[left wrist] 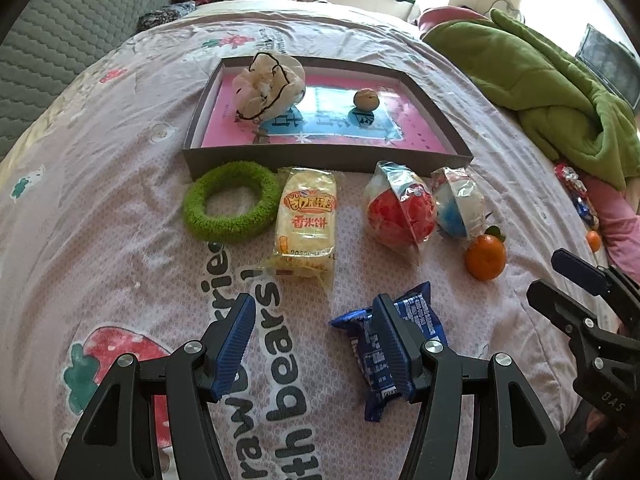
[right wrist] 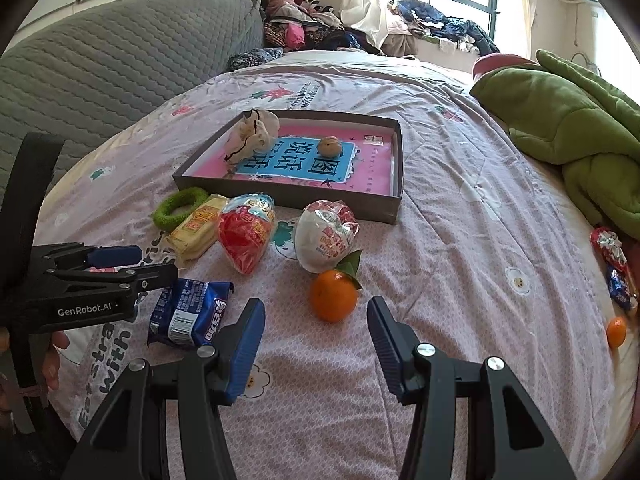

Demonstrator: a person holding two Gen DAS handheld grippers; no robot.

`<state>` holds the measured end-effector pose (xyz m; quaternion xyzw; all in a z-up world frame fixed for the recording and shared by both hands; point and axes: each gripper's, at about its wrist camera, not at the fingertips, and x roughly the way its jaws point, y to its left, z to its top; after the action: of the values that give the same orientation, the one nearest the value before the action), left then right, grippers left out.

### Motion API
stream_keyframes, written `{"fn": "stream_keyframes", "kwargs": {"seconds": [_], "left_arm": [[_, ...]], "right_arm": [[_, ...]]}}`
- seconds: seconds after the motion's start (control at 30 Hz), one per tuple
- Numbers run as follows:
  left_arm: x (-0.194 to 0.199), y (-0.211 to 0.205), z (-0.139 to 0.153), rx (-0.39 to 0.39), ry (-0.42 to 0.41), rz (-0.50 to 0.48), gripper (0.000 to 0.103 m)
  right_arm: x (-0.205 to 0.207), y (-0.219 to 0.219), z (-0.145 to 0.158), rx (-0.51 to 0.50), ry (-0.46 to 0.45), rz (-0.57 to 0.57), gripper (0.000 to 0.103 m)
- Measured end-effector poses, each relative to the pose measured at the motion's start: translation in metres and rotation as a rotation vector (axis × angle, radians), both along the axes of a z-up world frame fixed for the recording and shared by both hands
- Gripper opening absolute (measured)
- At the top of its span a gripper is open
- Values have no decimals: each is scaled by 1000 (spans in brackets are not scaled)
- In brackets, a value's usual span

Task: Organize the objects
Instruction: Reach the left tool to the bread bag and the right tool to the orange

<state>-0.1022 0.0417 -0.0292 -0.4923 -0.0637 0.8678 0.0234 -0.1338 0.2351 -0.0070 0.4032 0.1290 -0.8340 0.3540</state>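
Note:
On the pink bedsheet my left gripper (left wrist: 314, 344) hangs open with nothing between its pads. A blue snack packet (left wrist: 424, 320) (right wrist: 188, 312) lies partly under its right finger. My right gripper (right wrist: 316, 344) is open too, and an orange (right wrist: 334, 295) (left wrist: 485, 258) with a leaf sits just beyond its fingertips. Farther off lie a green ring (left wrist: 230, 202), a yellow cracker pack (left wrist: 306, 220), a red round packet (left wrist: 400, 212) and a blue-white one (left wrist: 460, 204). Behind them a grey tray (left wrist: 320, 160) (right wrist: 288, 196) holds a white pouch (left wrist: 268, 84) and a walnut (left wrist: 366, 99).
A green blanket (right wrist: 560, 120) is heaped at the right of the bed. Wrapped sweets (right wrist: 612, 264) and a small orange (right wrist: 616, 332) lie by the right edge. A grey quilted sofa (right wrist: 120, 52) stands at the left, with piled clothes (right wrist: 304, 28) behind the bed.

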Motion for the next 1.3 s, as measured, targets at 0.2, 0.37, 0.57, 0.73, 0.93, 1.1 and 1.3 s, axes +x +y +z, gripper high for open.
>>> {"fn": "stream_keyframes", "kwargs": {"seconds": [0.2,0.37,0.57,0.73,0.93,1.1,1.3], "left_arm": [[-2,-1,-3,13,2,-1,63],[-6,-2,-3,11,2,9,63],[-15,-2,-4,20,2,15,63],[-22,-3,-9,23,-11,19,63],[-30,-5,-21,26,-21,45,63],[-35,-4,-25,19,-18,47,63],[-42,-4,-26,30,-21,48,62]], "right_arm": [[-4,-2,-6,3,-15,-2,53],[-7,-2,-9,-5,-25,-3,53],[-12,-3,-11,-8,-30,-6,53],[-16,-4,-14,2,-36,-5,53],[-23,-9,-22,11,-43,-6,53],[-30,-12,-29,19,-48,-9,53],[-34,-18,-39,31,-68,-6,53]]}}
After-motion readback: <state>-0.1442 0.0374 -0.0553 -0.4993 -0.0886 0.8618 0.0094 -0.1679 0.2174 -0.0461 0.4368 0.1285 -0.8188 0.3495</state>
